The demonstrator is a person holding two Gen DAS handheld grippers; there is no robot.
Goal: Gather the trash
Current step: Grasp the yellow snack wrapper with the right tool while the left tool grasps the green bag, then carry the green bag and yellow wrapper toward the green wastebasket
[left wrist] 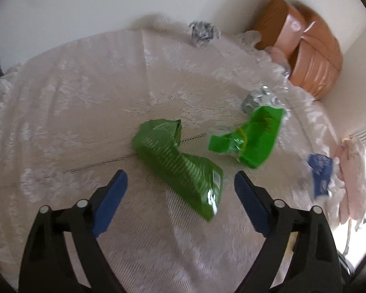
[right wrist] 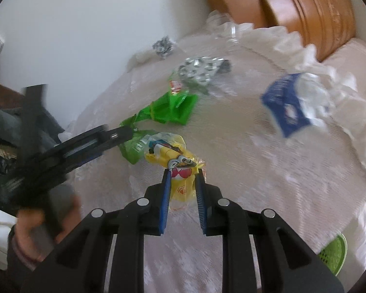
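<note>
A crumpled green wrapper (left wrist: 178, 166) lies on the lace-covered surface (left wrist: 85, 97), between the wide-apart blue pads of my left gripper (left wrist: 180, 173); neither pad touches it. My right gripper (right wrist: 183, 171) is shut on a yellow snack wrapper (right wrist: 166, 153), which is pinched between its blue pads. In the right wrist view the left gripper (right wrist: 123, 134) reaches in from the left, held by a person's hand (right wrist: 36, 222), with its tip over the same green wrapper (right wrist: 131, 149).
A second green wrapper (left wrist: 256, 141), silver foil (left wrist: 258, 97), a blue wrapper (left wrist: 320, 173) and a crumpled patterned ball (left wrist: 202, 33) lie farther off. A brown padded piece (left wrist: 305, 56) stands behind. A green perforated item (right wrist: 334, 254) sits at the lower right edge.
</note>
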